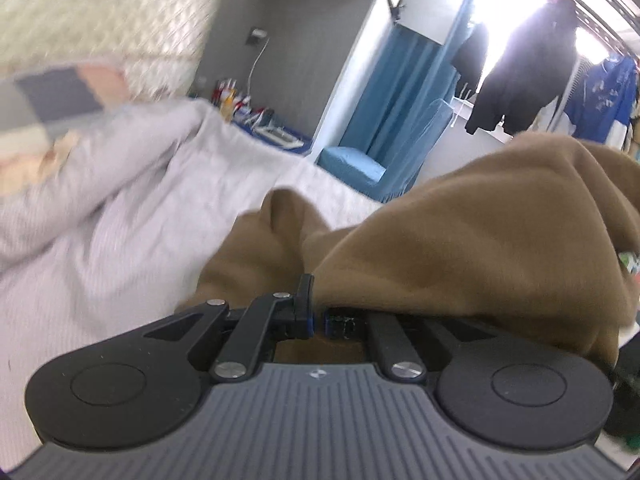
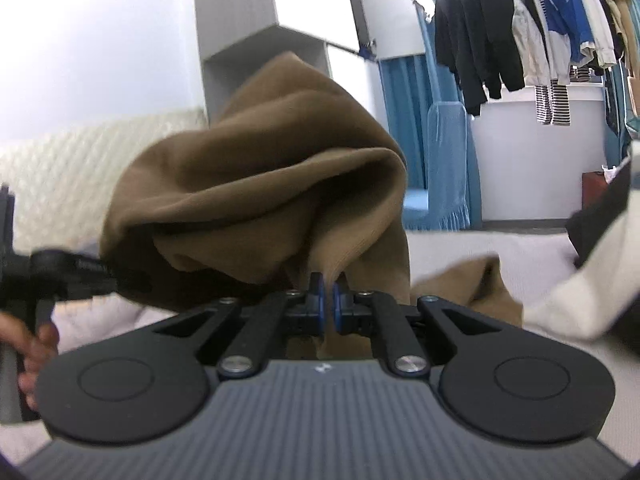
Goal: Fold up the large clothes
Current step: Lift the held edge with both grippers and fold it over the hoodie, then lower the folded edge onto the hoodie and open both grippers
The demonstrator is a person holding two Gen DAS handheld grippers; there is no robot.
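Note:
A large brown garment point(image 1: 460, 240) is held up over the bed between both grippers. My left gripper point(image 1: 319, 312) is shut on its edge, and the cloth drapes over the right finger and hides it. In the right wrist view the same brown garment point(image 2: 264, 184) bulges up in folds, and my right gripper point(image 2: 328, 300) is shut on a pinch of it between the blue pads. The left gripper point(image 2: 60, 272) and a hand point(image 2: 32, 344) show at the left edge of that view, under the cloth.
A pale quilted bed cover point(image 1: 120, 240) with a rumpled blanket point(image 1: 100, 152) lies below. A blue chair point(image 1: 384, 156) and blue curtain stand beyond the bed. Dark and blue clothes hang on a rail point(image 2: 520, 32). A white and black garment point(image 2: 580, 280) lies at the right.

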